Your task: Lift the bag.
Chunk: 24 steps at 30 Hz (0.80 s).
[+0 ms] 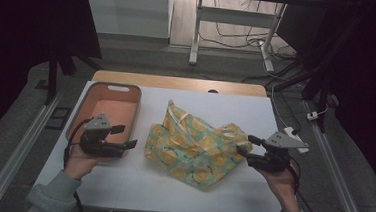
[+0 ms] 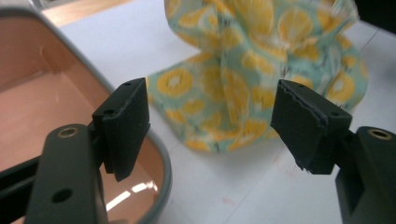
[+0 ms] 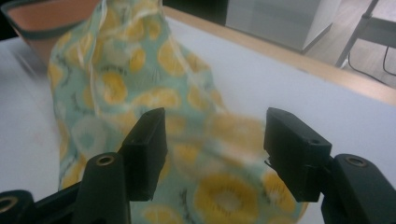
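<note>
High view, cloth: a crumpled cloth printed with yellow citrus slices [image 1: 193,146] sits heaped mid-worktop [image 1: 216,105], one peak standing up at its far side; probably dropped there, not spread.
High view, tray: a grey-rimmed tray with a salmon floor [image 1: 119,92] lies at the left, just beside the cloth, nothing in it; likely where the cloth is meant to go.
High view, left tongs: left tongs [image 1: 122,136] hover over the tray's near right corner, spread, carrying nothing, aimed at the cloth.
High view, right tongs: right tongs [image 1: 247,145] sit at the cloth's right edge, spread; contact hard to judge from here.
Left gripper view: jaws wide apart, the cloth [image 2: 252,70] framed between them but farther off; tray rim [image 2: 161,154] directly below the left jaw, the one thing in the way of a low reach.
Right gripper view: jaws parted above blurred cloth [image 3: 187,135], seemingly poised to pinch, not gripping.
Surroundings: desk legs [image 1: 197,31] and floor cables [image 1: 260,41] beyond the worktop, well clear.
</note>
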### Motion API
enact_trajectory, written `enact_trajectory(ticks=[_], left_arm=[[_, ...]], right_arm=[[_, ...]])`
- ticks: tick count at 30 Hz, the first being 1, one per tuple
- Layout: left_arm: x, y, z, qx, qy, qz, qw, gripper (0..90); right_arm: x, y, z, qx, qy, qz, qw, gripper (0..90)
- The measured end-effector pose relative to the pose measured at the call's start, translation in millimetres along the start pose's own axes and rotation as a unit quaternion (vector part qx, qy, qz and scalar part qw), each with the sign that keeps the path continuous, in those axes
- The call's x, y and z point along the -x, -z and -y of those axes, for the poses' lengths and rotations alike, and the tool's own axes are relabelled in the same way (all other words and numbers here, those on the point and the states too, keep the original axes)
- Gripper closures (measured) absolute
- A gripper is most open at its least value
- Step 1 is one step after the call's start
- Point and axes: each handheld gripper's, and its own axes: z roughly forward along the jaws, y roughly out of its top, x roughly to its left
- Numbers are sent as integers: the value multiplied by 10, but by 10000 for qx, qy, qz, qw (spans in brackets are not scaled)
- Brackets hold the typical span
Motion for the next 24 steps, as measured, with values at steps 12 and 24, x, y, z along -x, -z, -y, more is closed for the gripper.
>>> enact_trajectory(ticks=[12,24], left_arm=[[126,81,363,-155,-82,-133,9998,283],[115,41,388,-176,38,-91,9998,281]], right_arm=[[-5,91,518,-252,-181,30,9995,390],[-2,38,555,-331,-161,25,9993,389]])
